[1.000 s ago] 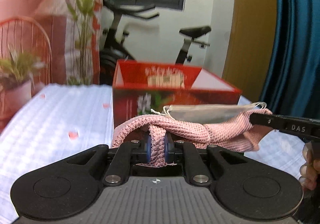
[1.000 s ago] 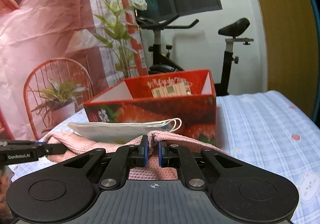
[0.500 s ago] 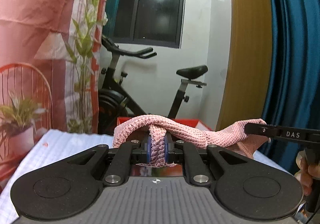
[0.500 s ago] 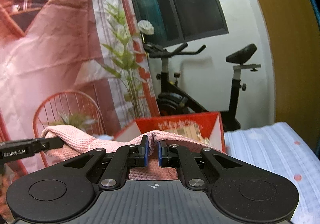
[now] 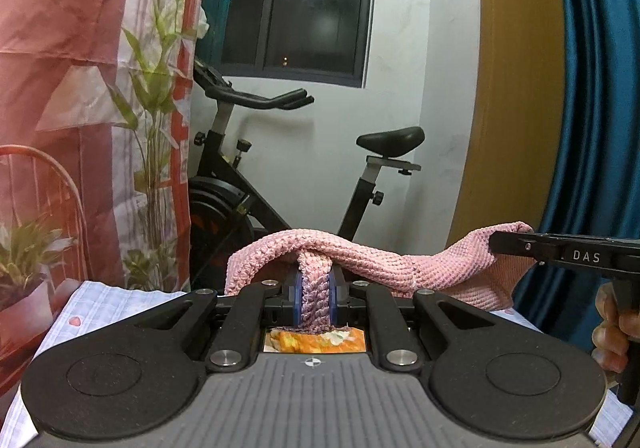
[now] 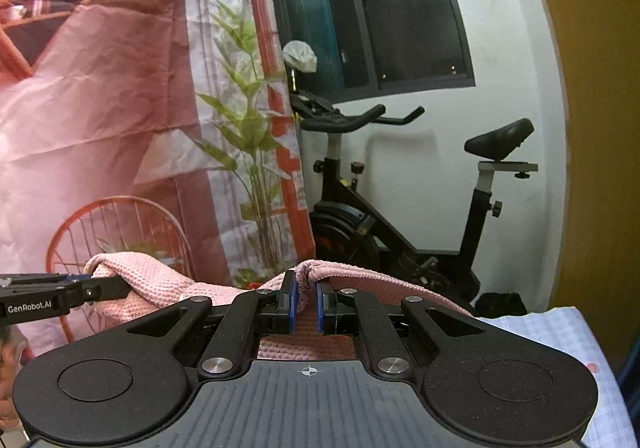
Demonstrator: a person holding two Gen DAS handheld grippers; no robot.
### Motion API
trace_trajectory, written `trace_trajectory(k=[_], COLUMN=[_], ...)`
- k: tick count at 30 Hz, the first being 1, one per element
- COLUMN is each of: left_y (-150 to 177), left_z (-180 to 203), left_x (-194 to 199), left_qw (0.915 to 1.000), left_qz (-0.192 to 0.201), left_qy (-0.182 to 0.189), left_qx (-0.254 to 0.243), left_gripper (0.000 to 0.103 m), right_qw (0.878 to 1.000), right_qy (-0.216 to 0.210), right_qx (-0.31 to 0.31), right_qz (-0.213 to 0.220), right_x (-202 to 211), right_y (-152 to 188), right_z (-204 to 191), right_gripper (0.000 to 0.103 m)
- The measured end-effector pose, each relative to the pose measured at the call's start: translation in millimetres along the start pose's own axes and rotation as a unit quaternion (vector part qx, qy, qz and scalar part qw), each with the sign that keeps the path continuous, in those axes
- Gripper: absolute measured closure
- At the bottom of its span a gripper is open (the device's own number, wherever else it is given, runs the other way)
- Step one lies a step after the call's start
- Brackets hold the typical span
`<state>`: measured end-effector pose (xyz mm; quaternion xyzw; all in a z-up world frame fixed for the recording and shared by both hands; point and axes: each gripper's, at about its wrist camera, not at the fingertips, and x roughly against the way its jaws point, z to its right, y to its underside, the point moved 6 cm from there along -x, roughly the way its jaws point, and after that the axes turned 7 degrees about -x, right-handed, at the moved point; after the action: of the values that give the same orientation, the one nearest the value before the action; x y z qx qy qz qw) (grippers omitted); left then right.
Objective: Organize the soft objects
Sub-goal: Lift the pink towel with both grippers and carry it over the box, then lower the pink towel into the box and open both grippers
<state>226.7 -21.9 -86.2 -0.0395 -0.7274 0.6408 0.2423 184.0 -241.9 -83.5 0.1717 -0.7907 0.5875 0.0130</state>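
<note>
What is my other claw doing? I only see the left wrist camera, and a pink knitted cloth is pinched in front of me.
Observer: The right claw is shut on the same pink knitted cloth, gripping a fold between its blue pads.
Operator: What is at that side's right edge?
Observer: A corner of the checked bedsheet, with a small red spot printed on it.
Operator: Anything on the exercise bike I can't see?
Observer: Yes, a white crumpled cover sits on top of a post above the exercise bike handlebars.
</note>
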Motion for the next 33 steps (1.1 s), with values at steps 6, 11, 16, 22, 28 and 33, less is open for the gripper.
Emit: trace_trajectory(k=[6, 11, 16, 22, 28, 33], left_y=[-5.7, -4.3, 5.1, 26.1, 50.4, 65.0], left_z=[-9.1, -15.5, -17.0, -12.9, -6.2, -2.0], left_x=[-42.2, -83.8, -123.8, -157.9, -171.8, -174.2], left_qw=[0.9995, 0.9976, 0.9943, 0.9877, 0.9777, 0.9692], left_qz=[-0.031, -0.065, -0.102, -0.148, -0.197, -0.231], left_qy=[-0.002, -0.001, 0.001, 0.007, 0.031, 0.046], left_qx=[-0.010, -0.022, -0.031, -0.050, -0.064, -0.074], left_gripper=[0.090, 0.090, 0.090, 0.090, 0.089, 0.089], right_qw=[1.000, 0.998, 0.995, 0.988, 0.979, 0.970], right_qy=[0.004, 0.015, 0.029, 0.035, 0.036, 0.041], right_qx=[0.001, 0.011, 0.031, 0.043, 0.026, 0.016], right_qz=[-0.029, -0.059, -0.091, -0.141, -0.200, -0.241], right_x=[-49.0, -90.7, -132.9, -171.8, -193.9, -202.2], right_y=[-7.5, -3.5, 5.6, 28.4, 55.7, 73.8], right_z=[19.7, 35.1, 45.7, 51.0, 52.6, 50.1], right_gripper=[0.095, 0.095, 0.095, 0.095, 0.095, 0.095])
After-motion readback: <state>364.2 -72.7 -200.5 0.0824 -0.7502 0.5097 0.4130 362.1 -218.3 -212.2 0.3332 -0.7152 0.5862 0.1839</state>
